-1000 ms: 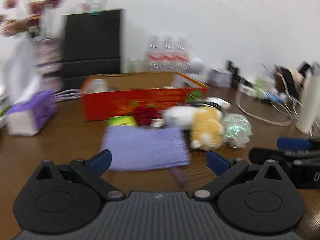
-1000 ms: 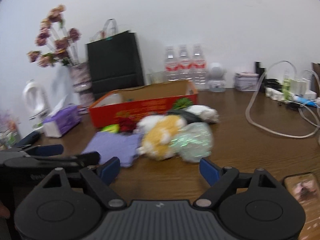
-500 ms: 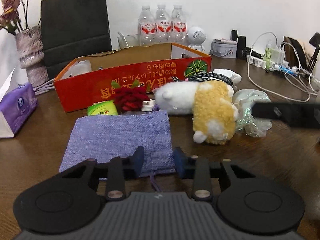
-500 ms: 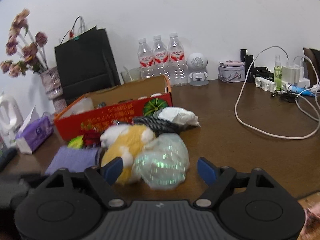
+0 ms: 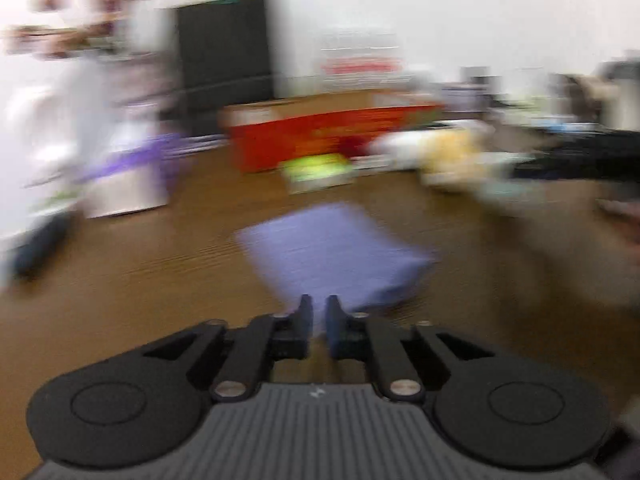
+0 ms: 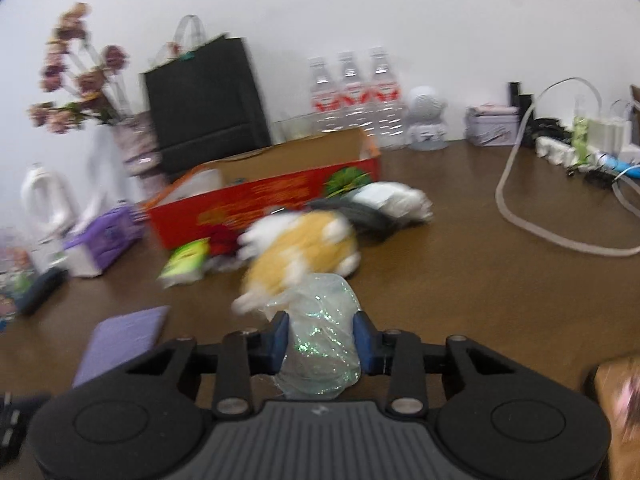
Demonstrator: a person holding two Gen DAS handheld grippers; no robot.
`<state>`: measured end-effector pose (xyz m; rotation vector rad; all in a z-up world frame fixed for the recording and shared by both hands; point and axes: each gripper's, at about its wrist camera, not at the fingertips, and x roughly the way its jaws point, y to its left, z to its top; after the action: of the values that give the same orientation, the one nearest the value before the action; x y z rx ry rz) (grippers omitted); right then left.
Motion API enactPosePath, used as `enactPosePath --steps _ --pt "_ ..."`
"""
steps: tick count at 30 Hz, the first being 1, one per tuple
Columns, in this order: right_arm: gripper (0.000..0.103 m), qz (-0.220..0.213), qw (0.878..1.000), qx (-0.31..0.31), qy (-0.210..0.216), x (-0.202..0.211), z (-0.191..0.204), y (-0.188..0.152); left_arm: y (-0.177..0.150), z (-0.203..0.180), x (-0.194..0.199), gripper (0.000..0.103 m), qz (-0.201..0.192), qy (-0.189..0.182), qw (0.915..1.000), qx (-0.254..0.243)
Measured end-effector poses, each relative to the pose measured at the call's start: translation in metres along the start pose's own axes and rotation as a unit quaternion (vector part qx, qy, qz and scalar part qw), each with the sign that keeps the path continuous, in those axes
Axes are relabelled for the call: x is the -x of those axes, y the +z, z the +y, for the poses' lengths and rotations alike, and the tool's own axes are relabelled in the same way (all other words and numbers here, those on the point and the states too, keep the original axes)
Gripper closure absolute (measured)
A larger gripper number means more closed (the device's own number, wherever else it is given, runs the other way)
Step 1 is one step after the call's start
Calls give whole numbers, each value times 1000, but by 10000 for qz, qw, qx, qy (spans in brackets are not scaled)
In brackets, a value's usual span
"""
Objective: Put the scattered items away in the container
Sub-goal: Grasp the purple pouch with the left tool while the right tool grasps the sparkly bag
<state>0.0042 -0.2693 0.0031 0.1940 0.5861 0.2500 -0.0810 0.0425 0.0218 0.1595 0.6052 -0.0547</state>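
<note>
right wrist: glittery bag [image 6: 322, 340] between jaws (gripped).

The purple pouch [image 5: 332, 256] has been pinched by the left gripper [image 5: 318, 320] and pulled away from the pile. The glittery bag [image 6: 320, 344] has been clamped by the right gripper [image 6: 320, 342], previously open.

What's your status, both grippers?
Left gripper shut on purple pouch. Right gripper shut on glittery bag. Red box ahead; plush toy between.
</note>
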Motion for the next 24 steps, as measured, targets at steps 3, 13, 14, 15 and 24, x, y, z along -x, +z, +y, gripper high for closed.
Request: enactPosePath --steps 3,13,14,15,24 --pt "69 -4 9994 157 313 15 19 -13 0 33 12 57 -49 116 9963 852" --pt "63 -93 9958 747 527 34 48 -24 35 -17 -58 22 296 25 9952 931" --pt "60 -113 9956 751 549 36 47 -24 34 -19 -66 24 404 117 9947 936" --pt "59 -133 9954 765 555 37 47 -24 35 -20 -72 23 462 137 9940 986" --pt "59 164 9962 796 301 17 47 -30 39 -31 -81 87 173 -34 9969 768"
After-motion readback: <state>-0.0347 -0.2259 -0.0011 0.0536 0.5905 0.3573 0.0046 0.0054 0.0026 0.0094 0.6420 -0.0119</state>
